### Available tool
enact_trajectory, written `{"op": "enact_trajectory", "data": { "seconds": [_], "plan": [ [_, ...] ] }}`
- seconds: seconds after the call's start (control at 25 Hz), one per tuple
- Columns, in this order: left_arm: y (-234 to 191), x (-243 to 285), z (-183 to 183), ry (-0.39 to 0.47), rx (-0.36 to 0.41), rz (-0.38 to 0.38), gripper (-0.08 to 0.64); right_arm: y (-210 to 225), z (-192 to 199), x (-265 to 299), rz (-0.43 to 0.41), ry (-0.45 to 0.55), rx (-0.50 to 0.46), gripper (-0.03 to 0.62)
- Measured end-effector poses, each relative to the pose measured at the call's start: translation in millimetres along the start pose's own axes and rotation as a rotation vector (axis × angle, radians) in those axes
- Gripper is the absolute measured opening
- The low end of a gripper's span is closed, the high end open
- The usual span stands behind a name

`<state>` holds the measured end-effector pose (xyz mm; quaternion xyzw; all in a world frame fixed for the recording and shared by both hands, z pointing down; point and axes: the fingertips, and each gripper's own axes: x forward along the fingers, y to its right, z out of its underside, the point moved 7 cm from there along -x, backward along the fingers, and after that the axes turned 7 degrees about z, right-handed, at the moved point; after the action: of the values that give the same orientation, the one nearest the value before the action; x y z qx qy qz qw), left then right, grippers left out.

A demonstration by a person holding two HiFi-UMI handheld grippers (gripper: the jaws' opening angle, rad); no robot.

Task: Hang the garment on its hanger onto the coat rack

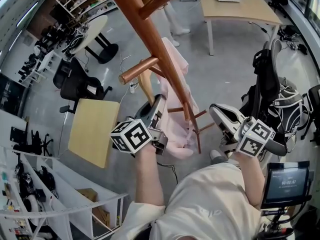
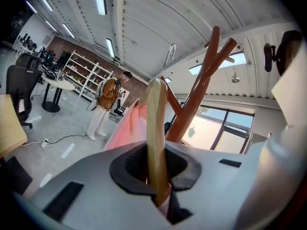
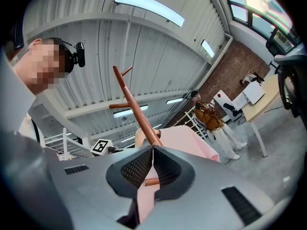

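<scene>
**Garment on its hanger, not on a peg yet**

The garment (image 1: pixel 176 145) is carried on the hanger (image 2: pixel 156 128), which is pinched by the left gripper (image 1: pixel 158 104). It's draped beside the rack (image 1: pixel 150 29) pole, at about 5 o'clock from the nearest peg (image 1: pixel 138 70). The right gripper (image 3: pixel 152 150) is pressed together on nothing.

Probably best if the hook (image 2: pixel 169 61) is raised above a peg's tip, then lowered over it before the grip is let go. The hanger should be kept level so nothing slides off.

Counted: one garment, one hanger, one hook, one rack, two grippers. Two pegs are seen in the head view.
</scene>
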<state>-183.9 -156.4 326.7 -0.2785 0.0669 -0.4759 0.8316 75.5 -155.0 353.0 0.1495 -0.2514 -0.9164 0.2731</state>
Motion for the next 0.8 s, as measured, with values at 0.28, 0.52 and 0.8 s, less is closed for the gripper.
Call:
{"op": "enact_trajectory", "data": {
  "seconds": [0.28, 0.52, 0.8],
  "plan": [
    [-1, 9, 14, -0.039, -0.009, 0.006, 0.028, 6, 4, -8, 0.023, 0.001, 0.014, 0.012],
    [-3, 15, 23, -0.072, -0.013, 0.006, 0.028, 8, 9, -11, 0.037, -0.003, 0.029, 0.012],
    [-8, 20, 34, -0.114, -0.018, -0.012, 0.028, 12, 12, -17, 0.055, -0.001, 0.044, 0.012]
  ]
}}
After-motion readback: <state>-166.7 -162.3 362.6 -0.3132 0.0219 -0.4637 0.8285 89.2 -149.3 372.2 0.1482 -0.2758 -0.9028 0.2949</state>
